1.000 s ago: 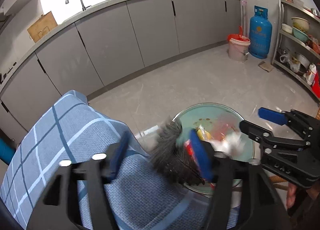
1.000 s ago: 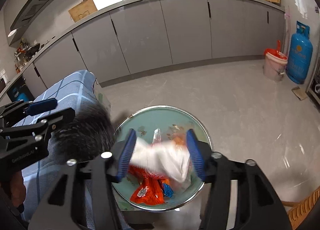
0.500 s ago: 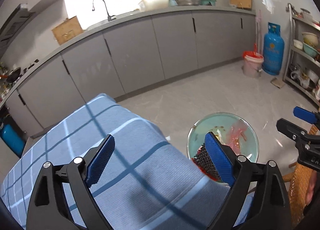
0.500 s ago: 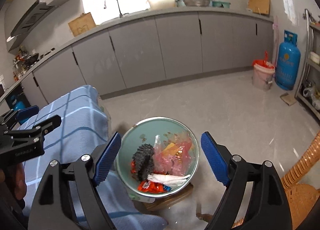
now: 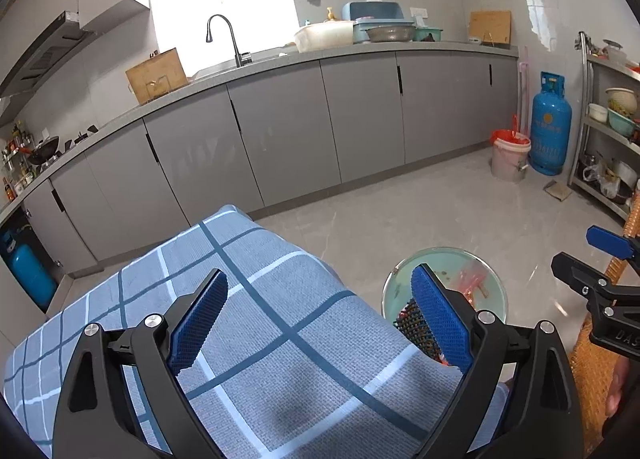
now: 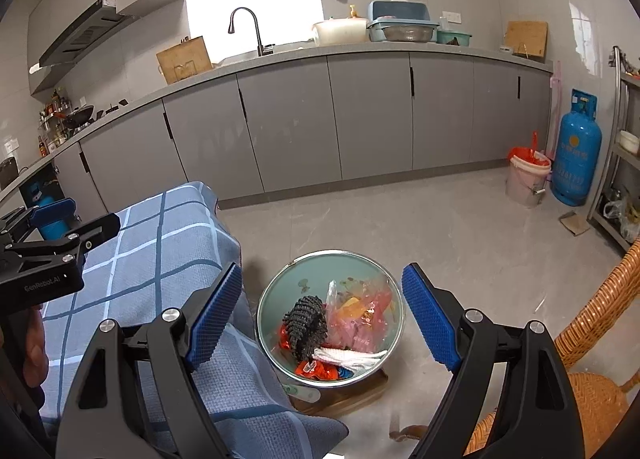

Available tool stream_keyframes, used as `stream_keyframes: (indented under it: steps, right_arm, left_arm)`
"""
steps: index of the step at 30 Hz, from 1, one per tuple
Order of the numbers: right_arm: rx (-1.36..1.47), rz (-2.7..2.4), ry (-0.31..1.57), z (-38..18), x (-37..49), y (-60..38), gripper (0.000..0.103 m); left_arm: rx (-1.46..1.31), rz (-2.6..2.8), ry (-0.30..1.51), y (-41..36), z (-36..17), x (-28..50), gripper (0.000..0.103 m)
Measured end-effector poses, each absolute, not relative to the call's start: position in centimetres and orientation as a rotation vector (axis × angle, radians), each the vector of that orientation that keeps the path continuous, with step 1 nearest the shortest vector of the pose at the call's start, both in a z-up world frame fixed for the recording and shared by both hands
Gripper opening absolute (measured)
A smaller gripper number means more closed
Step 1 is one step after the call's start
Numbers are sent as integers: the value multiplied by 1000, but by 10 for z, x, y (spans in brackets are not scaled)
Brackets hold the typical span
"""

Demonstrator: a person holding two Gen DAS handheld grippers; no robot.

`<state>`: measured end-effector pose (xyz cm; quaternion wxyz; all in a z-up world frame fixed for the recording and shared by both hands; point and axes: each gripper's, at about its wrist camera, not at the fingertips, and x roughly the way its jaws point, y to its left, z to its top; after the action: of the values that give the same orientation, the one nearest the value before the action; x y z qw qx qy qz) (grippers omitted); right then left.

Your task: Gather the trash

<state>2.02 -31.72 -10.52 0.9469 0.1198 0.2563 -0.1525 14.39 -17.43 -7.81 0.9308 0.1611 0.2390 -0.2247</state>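
We hold both grippers spread wide, nothing between the pads: left gripper (image 5: 320,319) over the blue checked tablecloth (image 5: 248,299), right gripper (image 6: 324,315) above the round metal-rimmed green basin (image 6: 280,291). Inside it lie a black bristly scrubber (image 6: 305,319), pink plastic wrappers (image 6: 360,323) and a white crumpled tissue (image 6: 348,356).

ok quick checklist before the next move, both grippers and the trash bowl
1. Left gripper jaws open, nothing held: ok.
2. Right gripper jaws open, nothing held: ok.
3. Black scrubber, white tissue and pink plastic lie inside the bowl: ok.
4. Bowl upright on its wooden stand: ok.
5. More trash on the checked cloth: none visible; the parts behind the grippers, cannot tell.
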Motion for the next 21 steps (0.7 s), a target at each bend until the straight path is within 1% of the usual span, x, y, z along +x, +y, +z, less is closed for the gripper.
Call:
stream_keyframes:
  steps: [21]
  right_arm:
    - [241,-315,518,-97,20,-315,82]
  left_arm:
    - [312,-458,485,-168,-74,144,92]
